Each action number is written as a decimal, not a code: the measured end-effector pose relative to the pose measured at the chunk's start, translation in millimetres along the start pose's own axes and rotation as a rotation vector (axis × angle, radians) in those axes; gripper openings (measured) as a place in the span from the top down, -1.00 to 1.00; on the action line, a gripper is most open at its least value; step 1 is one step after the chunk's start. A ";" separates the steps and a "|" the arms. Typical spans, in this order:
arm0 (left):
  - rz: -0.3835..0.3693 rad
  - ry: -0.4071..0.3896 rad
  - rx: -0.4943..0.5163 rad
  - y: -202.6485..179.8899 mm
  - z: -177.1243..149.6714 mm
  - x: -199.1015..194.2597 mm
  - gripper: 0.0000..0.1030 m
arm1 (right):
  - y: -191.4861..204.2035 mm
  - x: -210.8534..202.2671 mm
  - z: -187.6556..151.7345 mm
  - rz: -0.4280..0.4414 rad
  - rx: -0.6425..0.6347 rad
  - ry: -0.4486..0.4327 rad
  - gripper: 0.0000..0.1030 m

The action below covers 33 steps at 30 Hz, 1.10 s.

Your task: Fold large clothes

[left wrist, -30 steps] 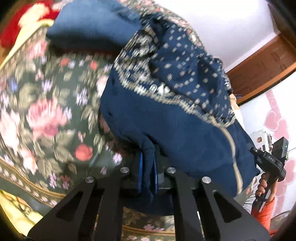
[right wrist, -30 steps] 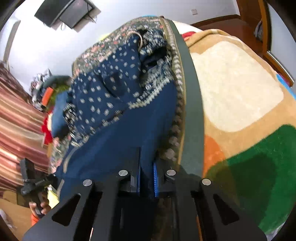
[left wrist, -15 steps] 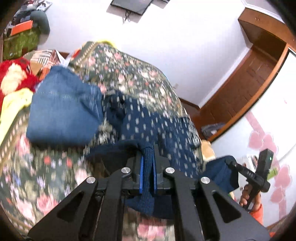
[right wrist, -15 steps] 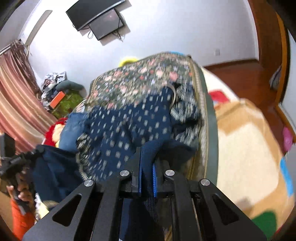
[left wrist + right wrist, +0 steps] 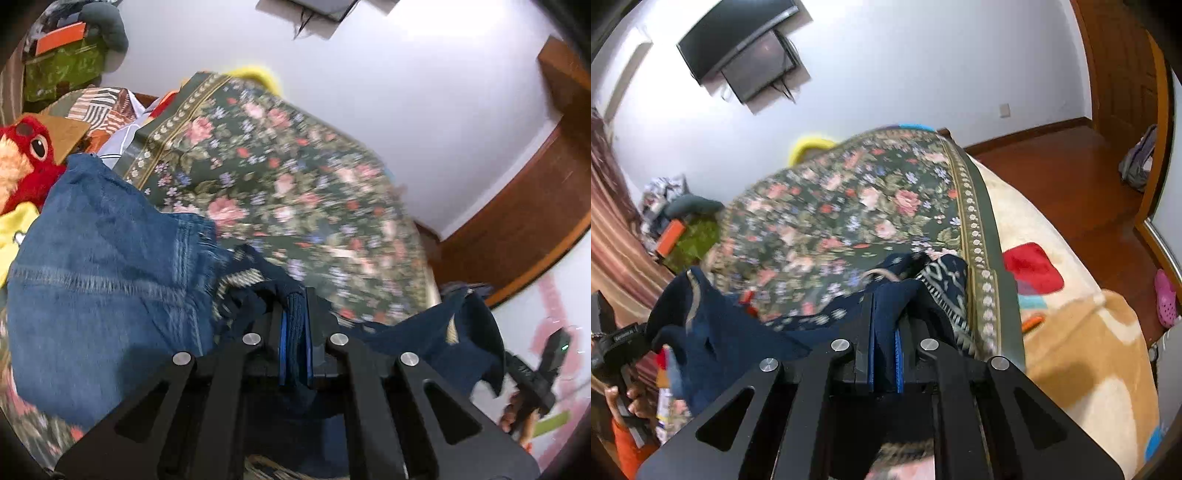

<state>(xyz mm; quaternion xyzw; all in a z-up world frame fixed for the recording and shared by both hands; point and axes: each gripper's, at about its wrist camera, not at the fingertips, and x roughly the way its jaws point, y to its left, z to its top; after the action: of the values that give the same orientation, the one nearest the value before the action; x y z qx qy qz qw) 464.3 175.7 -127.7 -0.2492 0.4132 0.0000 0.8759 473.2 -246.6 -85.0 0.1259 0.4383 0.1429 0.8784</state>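
My left gripper (image 5: 295,332) is pinched tight on a bunched fold of the navy garment (image 5: 424,343); my right gripper (image 5: 885,343) is clamped on another fold of it. It is dark blue cloth with small pale dots and a patterned cream border, slung between my fingers and sagging crosswise from one grip to the other. Just beyond the fingertips its far part trails onto the floral bedspread (image 5: 849,206). Left of my left fingers lies folded denim (image 5: 99,280).

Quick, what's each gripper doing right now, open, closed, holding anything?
Left gripper: shut on the navy patterned garment.
Right gripper: shut on the same garment, at another part of it.
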 end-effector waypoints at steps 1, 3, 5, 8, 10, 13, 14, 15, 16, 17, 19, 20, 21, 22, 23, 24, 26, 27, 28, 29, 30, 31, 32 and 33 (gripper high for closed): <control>0.040 0.009 0.011 2.5 2.5 13.5 0.88 | -3.1 12.4 0.8 -0.013 0.001 0.017 0.87; 0.113 0.020 0.046 9.0 3.8 38.1 0.87 | -12.1 30.3 3.9 -0.014 0.015 0.046 0.86; 0.131 0.057 0.041 20.9 2.0 59.7 0.86 | -25.0 49.1 3.0 -0.002 0.052 0.086 0.86; 0.106 0.086 0.016 33.6 -2.0 70.6 0.82 | -39.5 57.7 0.7 0.050 0.104 0.114 0.87; 0.094 0.089 0.024 32.4 -3.1 67.3 0.81 | -44.5 51.9 1.1 0.083 0.117 0.127 0.87; 0.093 0.120 0.055 25.6 0.9 58.3 0.80 | -46.2 42.2 6.8 0.095 0.119 0.139 0.86; 0.091 0.135 0.066 21.9 3.0 52.9 0.79 | -45.1 34.4 8.4 0.094 0.112 0.136 0.86; 0.088 0.146 0.087 16.1 5.8 45.2 0.76 | -43.4 25.7 10.1 0.092 0.105 0.121 0.85; 0.082 0.144 0.100 11.2 7.2 38.0 0.73 | -41.2 20.4 11.5 0.094 0.103 0.106 0.83; 0.069 0.132 0.116 5.2 9.8 28.0 0.71 | -38.8 17.7 13.1 0.094 0.103 0.096 0.80; 0.053 0.112 0.124 -2.9 13.2 13.0 0.61 | -35.5 5.1 13.8 0.077 0.110 0.075 0.80; 0.053 0.107 0.131 -7.3 14.2 6.3 0.60 | -33.7 -0.4 13.9 0.071 0.110 0.060 0.80; 0.063 0.092 0.148 -12.1 14.5 -1.1 0.57 | -31.6 -7.4 13.6 0.062 0.109 0.040 0.80; 0.105 0.045 0.180 -18.5 14.6 -12.6 0.42 | -29.5 -11.5 13.4 0.049 0.110 0.023 0.80; 0.141 0.003 0.201 -21.4 15.2 -21.5 0.28 | -26.8 -14.7 13.3 0.036 0.105 0.013 0.80; 0.177 -0.055 0.223 -24.2 16.1 -33.9 -0.11 | -24.3 -22.3 13.0 0.013 0.098 -0.009 0.79; 0.182 -0.123 0.216 -24.3 18.1 -52.3 -0.33 | -21.3 -33.5 15.1 -0.074 0.084 -0.070 0.73; 0.174 -0.123 0.212 -23.1 18.8 -56.0 -0.33 | -21.5 -45.8 17.6 -0.120 0.077 -0.121 0.69; 0.162 -0.112 0.211 -22.6 18.9 -59.8 -0.33 | -21.8 -53.4 20.3 -0.131 0.076 -0.144 0.65; 0.153 -0.098 0.214 -22.0 17.8 -63.0 -0.33 | -21.6 -60.4 23.1 -0.137 0.071 -0.153 0.54; 0.156 -0.093 0.220 -21.5 15.9 -64.7 -0.33 | -20.4 -65.9 24.9 -0.141 0.058 -0.150 0.44; 0.167 -0.089 0.229 -21.6 12.8 -65.9 -0.33 | -18.7 -69.5 25.7 -0.143 0.040 -0.144 0.41; 0.178 -0.079 0.243 -21.7 7.6 -65.9 -0.33 | -16.5 -72.4 24.8 -0.138 0.019 -0.137 0.40; 0.179 -0.071 0.250 -20.8 4.8 -65.0 -0.33 | -12.4 -75.3 22.1 -0.130 -0.011 -0.127 0.39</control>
<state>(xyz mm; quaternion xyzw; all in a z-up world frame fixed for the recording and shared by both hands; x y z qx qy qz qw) 429.3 172.9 -69.1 -0.1002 0.3992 0.0352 0.9107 449.5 -287.4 -21.1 0.1010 0.3881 0.0795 0.9126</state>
